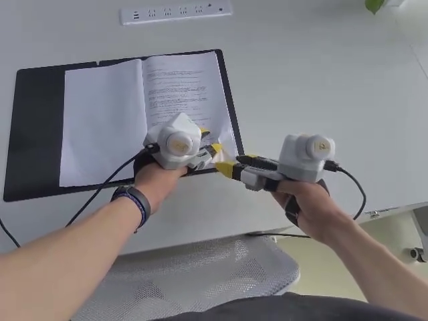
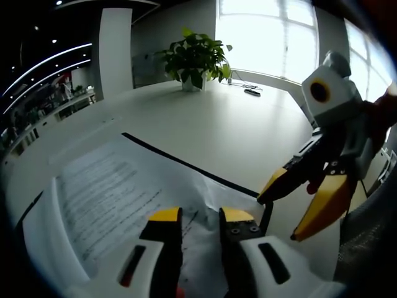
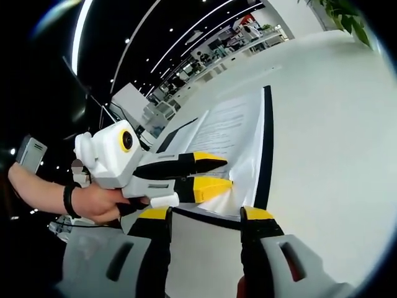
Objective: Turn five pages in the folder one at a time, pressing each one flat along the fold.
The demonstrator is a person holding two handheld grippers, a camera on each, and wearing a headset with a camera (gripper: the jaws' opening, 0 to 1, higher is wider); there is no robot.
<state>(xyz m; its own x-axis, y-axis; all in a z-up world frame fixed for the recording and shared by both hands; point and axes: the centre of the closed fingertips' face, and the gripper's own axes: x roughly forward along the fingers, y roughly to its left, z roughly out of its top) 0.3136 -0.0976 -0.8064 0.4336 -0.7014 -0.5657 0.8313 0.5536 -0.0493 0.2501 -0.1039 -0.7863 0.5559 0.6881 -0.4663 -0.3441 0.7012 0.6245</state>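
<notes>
A black folder [image 1: 37, 134] lies open on the white table, a blank sheet [image 1: 100, 120] on its left half and a printed page [image 1: 180, 87] on its right. My left gripper [image 1: 212, 151] rests at the printed page's near right corner. In the left gripper view its jaws [image 2: 201, 216] stand a little apart over the wrinkled, slightly raised paper [image 2: 105, 198]. My right gripper [image 1: 224, 168] is open just off the folder's near right corner, its tips close to the left gripper's. The right gripper view shows its wide jaws [image 3: 206, 216] facing the left gripper [image 3: 228, 172] and the folder edge [image 3: 267, 143].
A white power strip [image 1: 175, 11] lies at the table's far edge. A mesh chair seat [image 1: 200, 274] is below the table's near edge. A potted plant [image 2: 195, 56] and small items [image 2: 251, 92] stand far off on the table. Cables trail from both grippers.
</notes>
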